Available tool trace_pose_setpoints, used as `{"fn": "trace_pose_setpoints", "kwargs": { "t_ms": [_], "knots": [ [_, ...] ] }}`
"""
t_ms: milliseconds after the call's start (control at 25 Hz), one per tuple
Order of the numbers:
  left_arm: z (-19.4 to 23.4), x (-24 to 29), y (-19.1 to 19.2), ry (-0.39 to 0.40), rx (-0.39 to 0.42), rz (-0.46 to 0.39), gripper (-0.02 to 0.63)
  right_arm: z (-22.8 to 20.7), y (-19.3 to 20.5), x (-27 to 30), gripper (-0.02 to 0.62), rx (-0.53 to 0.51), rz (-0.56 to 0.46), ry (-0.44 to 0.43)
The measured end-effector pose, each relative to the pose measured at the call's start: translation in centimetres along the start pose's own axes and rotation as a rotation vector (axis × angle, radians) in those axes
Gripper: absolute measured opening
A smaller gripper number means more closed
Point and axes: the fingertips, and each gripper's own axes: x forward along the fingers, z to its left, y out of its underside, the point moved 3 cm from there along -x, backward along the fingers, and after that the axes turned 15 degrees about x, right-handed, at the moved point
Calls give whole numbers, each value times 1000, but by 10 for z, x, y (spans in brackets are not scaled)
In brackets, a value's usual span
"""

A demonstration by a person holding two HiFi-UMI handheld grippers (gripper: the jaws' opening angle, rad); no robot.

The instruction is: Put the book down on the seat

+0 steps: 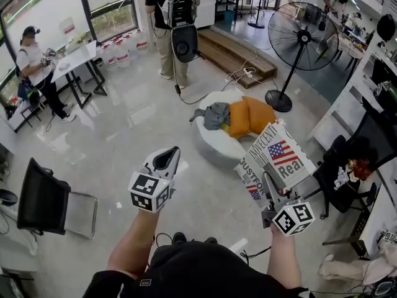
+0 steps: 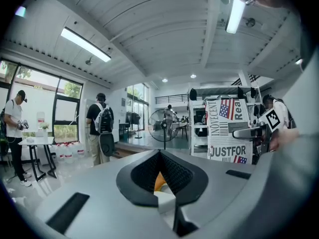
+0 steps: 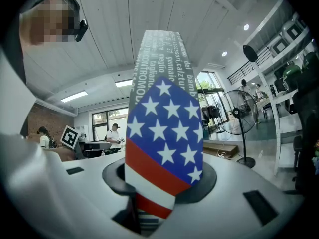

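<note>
The book (image 1: 279, 157) has a white cover with black lettering and a stars-and-stripes flag. It stands upright in my right gripper (image 1: 270, 188), whose jaws are shut on its lower edge. In the right gripper view the book (image 3: 164, 133) fills the middle, rising out from between the jaws. The left gripper view shows the book (image 2: 228, 131) at the right. The seat (image 1: 214, 138) is a round white floor chair beyond both grippers, with orange cushions (image 1: 248, 117) and a grey cloth (image 1: 214, 115) in it. My left gripper (image 1: 167, 158) is raised to the book's left, shut and holding nothing.
A standing fan (image 1: 302, 39) is behind the seat at the right, with cables on the floor. A black folding chair (image 1: 43, 197) is at the left and a cluttered black chair (image 1: 347, 172) at the right. A person with a backpack (image 1: 173, 17) stands far ahead; another person (image 1: 34, 67) stands by a table.
</note>
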Motion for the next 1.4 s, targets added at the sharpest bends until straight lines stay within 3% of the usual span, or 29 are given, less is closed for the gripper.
{"fn": "trace_pose_setpoints", "kwargs": {
  "t_ms": [440, 600, 960, 1400],
  "knots": [
    [-39, 1, -8, -7, 8, 16, 2, -19, 1, -28, 175, 34, 19, -48],
    [-35, 8, -2, -12, 6, 19, 2, -29, 4, -20, 175, 49, 27, -44],
    [26, 42, 20, -23, -29, 7, 2, -24, 8, 52, 175, 50, 71, -44],
    [138, 101, 53, -3, -51, -2, 2, -13, 11, 184, 175, 47, 97, -17]
  ]
}}
